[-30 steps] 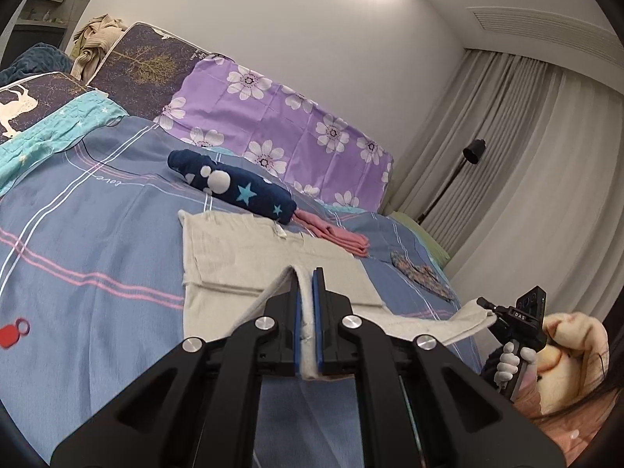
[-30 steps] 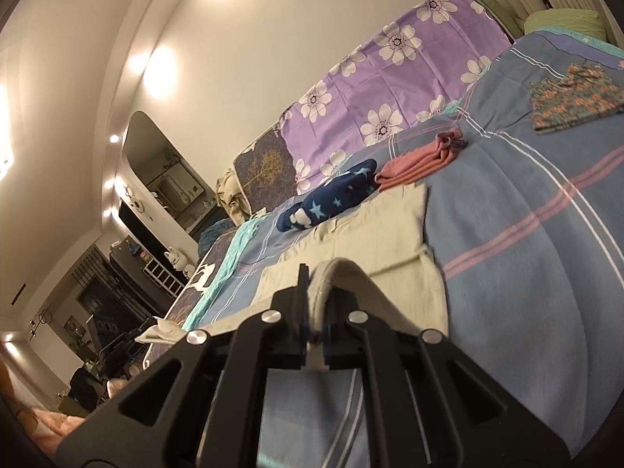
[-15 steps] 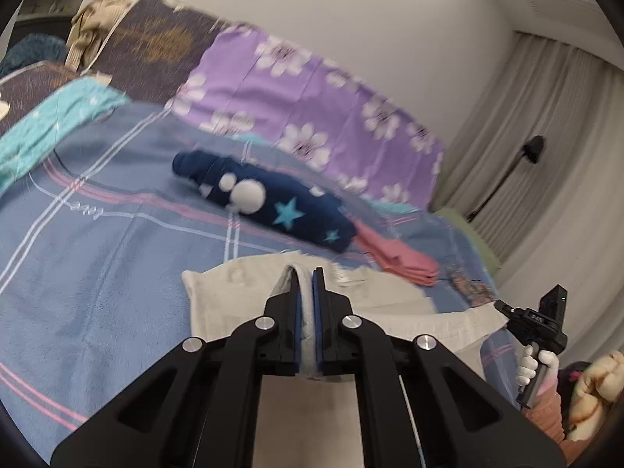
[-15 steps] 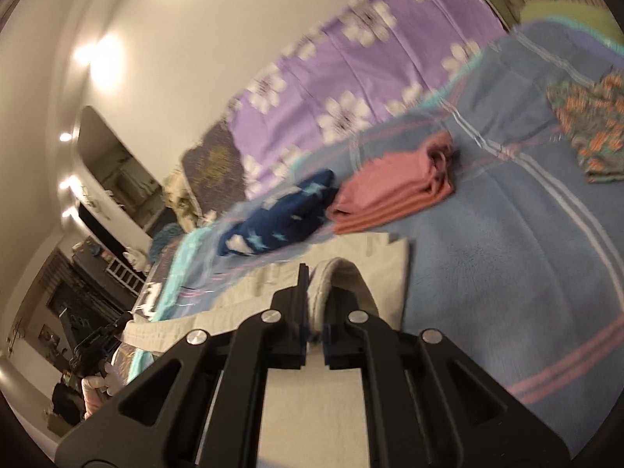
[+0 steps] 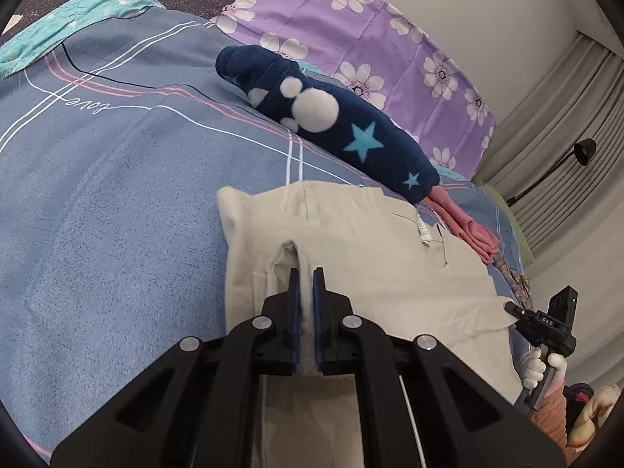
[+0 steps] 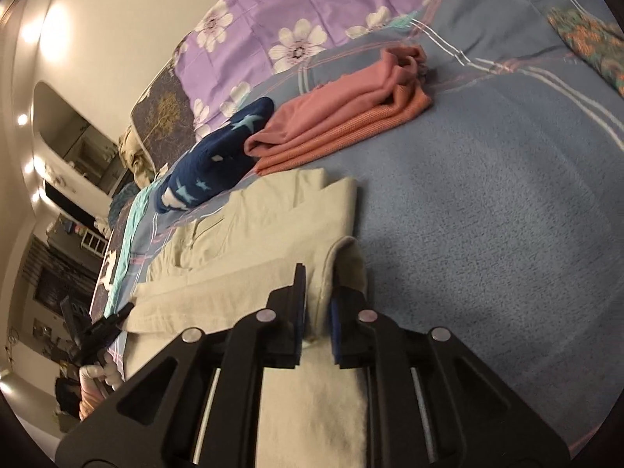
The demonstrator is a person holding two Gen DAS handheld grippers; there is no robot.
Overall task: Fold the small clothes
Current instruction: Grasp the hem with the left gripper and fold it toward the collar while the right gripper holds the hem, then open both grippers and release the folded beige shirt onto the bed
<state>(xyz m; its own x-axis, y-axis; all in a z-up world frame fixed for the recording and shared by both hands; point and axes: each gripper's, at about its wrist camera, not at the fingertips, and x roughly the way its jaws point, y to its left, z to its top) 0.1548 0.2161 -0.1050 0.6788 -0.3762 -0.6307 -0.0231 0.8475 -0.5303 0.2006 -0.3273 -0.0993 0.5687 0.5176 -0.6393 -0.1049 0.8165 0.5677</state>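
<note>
Left gripper [image 5: 306, 292] pitched down toward the bed [image 5: 117, 195], jaws nearly together, pinching a raised ridge of the cream garment [image 5: 351, 241]. Cloth fills the narrow gap between the pads. The garment lies flat on the bed ahead of and under the tool, its pinched edge laid over the lower layer.

Right gripper [image 6: 318, 296] also tilted down, rolled so the bed runs slantwise across its view. Its jaws are opening; a fold of the cream garment [image 6: 273, 214] stands between them, lying against one pad, with a gap showing at the other.

Each tool shows in the other's view: the right gripper [image 5: 546, 327] far right of the left one, gripped by a gloved hand [image 5: 540, 366] at its handle; the left gripper [image 6: 97, 331] far left of the right one, a gloved hand [image 6: 95, 374] below it.

Beyond both tips: navy roll [image 5: 331, 124] with stars, pink stack [image 6: 343, 117] beside it, purple floral pillow [image 5: 351, 31] behind.
</note>
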